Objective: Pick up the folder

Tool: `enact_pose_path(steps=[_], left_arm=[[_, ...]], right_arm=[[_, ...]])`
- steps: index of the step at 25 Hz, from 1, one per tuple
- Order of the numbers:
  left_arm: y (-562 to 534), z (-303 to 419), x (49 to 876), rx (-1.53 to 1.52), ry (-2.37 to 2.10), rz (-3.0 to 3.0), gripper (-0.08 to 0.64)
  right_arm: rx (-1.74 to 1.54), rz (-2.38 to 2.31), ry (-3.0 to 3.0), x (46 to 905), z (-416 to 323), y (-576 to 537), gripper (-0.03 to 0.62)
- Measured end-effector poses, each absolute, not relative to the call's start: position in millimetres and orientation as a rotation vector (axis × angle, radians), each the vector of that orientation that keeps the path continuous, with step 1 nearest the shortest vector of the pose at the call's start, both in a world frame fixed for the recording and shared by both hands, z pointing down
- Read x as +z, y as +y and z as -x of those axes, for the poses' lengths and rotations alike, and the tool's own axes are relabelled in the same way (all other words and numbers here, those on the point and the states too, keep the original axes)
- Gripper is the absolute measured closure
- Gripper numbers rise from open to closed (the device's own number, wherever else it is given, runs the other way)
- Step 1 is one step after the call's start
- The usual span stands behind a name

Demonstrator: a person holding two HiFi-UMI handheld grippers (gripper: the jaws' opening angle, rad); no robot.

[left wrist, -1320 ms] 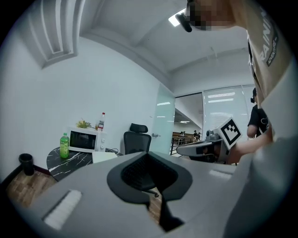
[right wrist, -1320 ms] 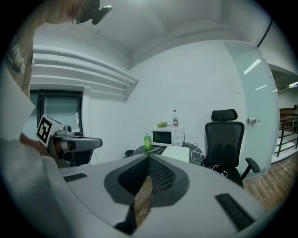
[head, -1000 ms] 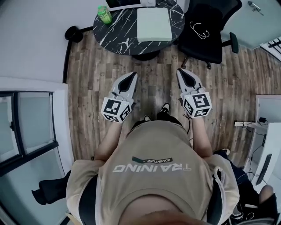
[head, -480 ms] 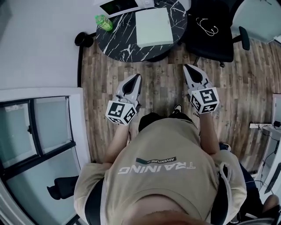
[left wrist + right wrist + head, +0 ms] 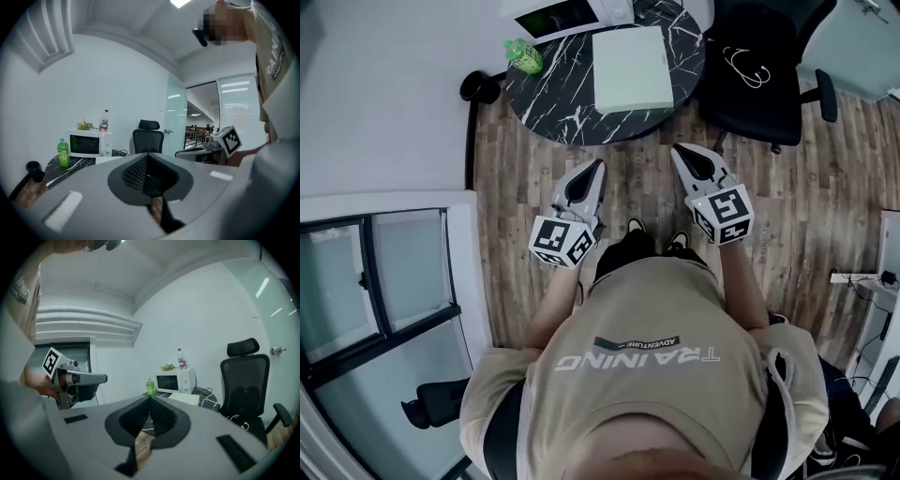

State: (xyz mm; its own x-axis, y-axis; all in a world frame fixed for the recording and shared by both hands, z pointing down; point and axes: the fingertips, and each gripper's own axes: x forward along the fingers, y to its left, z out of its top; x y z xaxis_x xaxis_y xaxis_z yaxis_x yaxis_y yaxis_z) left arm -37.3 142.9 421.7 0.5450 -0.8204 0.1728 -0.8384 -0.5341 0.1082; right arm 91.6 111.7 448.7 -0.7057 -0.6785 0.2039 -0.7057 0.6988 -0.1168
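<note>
A pale green folder (image 5: 631,69) lies flat on the round black marble table (image 5: 562,103) ahead of me; in the right gripper view the folder (image 5: 185,399) shows beside the microwave. My left gripper (image 5: 596,165) and right gripper (image 5: 677,151) are both shut and empty, held side by side over the wooden floor, short of the table. Their jaws point toward the table's near edge. In the left gripper view my left gripper (image 5: 147,155) has its jaws closed together, and the same holds for my right gripper (image 5: 150,397) in its own view.
A white microwave (image 5: 572,14) and a green bottle (image 5: 523,55) stand on the table. A black office chair (image 5: 764,75) sits right of the table. A white wall and a glass partition (image 5: 384,281) run along the left. A small black bin (image 5: 478,87) stands by the wall.
Both grippers and I have moved forward over the floor toward the table; the table and folder now sit closer to the jaw tips. Both stay shut.
</note>
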Motion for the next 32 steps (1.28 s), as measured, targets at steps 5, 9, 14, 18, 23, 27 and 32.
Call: enact_pose_path(steps=[5,9,14,18,23,27,32], left_arm=[[123.4,63.0,426.0,0.125,-1.37,-2.591,0.554],[102.5,79.1,419.1,0.082,-1.305,-2.639,0.554],[78.4,101.9,426.7,0.07,-1.214,-2.658,0.554],[60.5,114.0,435.4,0.07,-1.13,-2.668,0.554],[41.0,123.5,450.1,0.06,-1.068,-2.652,0.554],[28.7,124.2,462.9,0.045,-1.07,-2.603,0.554],[2.1,110.2,462.5,0.067,-1.099,-2.611,0.554]], right_arm=[[0.31,-1.13,-2.73,448.0,-69.4,102.0,0.583],[0.267,-1.14,-2.673,442.5,-56.1,87.6,0.583],[0.231,-1.266,-2.592,437.0,-45.5,60.7,0.583],[0.212,-1.344,-2.502,437.1,-45.4,40.2,0.583],[0.281,-1.4,-2.47,445.4,-36.7,30.0,0.583],[0.304,-1.36,-2.449,456.1,-31.0,25.6,0.583],[0.288,-1.272,-2.469,468.1,-39.1,-0.8,0.583]])
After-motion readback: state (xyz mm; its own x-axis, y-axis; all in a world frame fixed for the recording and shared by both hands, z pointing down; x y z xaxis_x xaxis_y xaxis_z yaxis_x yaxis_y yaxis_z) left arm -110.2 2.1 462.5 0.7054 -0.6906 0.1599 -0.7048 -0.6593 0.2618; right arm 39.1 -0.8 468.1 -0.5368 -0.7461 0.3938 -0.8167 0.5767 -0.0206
